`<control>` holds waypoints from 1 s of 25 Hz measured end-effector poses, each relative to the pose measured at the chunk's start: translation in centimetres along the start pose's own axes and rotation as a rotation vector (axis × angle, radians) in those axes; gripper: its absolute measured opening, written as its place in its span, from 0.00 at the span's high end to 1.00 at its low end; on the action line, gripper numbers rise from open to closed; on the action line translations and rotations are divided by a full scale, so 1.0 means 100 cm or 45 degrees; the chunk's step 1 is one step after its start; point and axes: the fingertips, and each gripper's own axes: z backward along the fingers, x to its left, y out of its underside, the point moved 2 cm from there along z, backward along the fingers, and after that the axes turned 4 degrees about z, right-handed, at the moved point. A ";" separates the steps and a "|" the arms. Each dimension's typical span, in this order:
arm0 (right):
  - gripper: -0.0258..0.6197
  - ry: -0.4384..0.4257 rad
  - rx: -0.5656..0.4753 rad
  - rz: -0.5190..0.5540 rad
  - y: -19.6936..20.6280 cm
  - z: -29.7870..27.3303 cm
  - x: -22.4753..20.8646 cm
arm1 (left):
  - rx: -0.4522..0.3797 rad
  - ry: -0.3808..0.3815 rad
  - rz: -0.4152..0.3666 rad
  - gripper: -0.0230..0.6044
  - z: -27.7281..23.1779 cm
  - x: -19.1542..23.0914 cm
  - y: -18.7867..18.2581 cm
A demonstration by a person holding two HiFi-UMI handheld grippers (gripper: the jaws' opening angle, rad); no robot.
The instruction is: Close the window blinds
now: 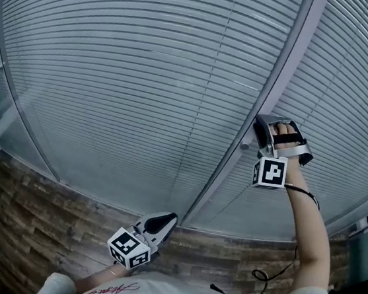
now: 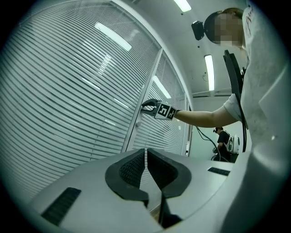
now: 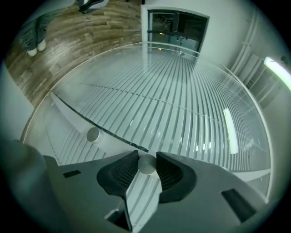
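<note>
- Wall-high blinds (image 1: 133,70) fill the head view on both sides of a grey frame (image 1: 282,75); a plank floor (image 1: 21,223) shows at 7 o'clock.
- Where the task's thing is: the blinds hang at either side of the frame; by my reading they are worked through a round knob (image 3: 146,163) mounted on that frame.
- Right tongs (image 3: 146,166), at 2 o'clock in the head view, are clenched on this knob, one pad against each side of it; a second knob (image 3: 93,134) sits free on the frame, at 10 o'clock from the first in the right gripper view.
- Left tongs (image 2: 146,160), at 6 o'clock in the head view, are pressed together on nothing; they hang well apart from the blinds.
- Progress, as a judgement: the grasp is made, so twisting the knob is the step in hand; slats (image 3: 182,104) near the right tongs show bright gaps between them, so they look only part-tilted; those at 10 o'clock in the head view look flatter, though I cannot tell whether they are fully shut.
- What is left, probably: twist until the gaps vanish; perhaps the second knob as well.
- Containers: none shows in any view.
</note>
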 end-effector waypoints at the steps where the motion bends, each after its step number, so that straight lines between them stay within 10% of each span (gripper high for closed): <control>1: 0.76 -0.007 0.003 0.036 0.000 0.000 0.000 | 0.000 0.000 0.000 0.92 -0.001 0.000 0.000; 17: 0.76 -0.095 0.022 0.238 -0.011 -0.003 0.004 | 0.003 0.016 -0.006 0.92 -0.005 -0.002 0.000; 20: 0.74 0.004 0.028 -0.131 -0.006 0.002 -0.005 | 0.003 0.016 -0.005 0.92 -0.002 -0.005 0.002; 25: 0.64 0.100 -0.006 -1.388 0.021 0.008 -0.017 | 0.015 0.008 0.006 0.92 0.000 -0.002 0.002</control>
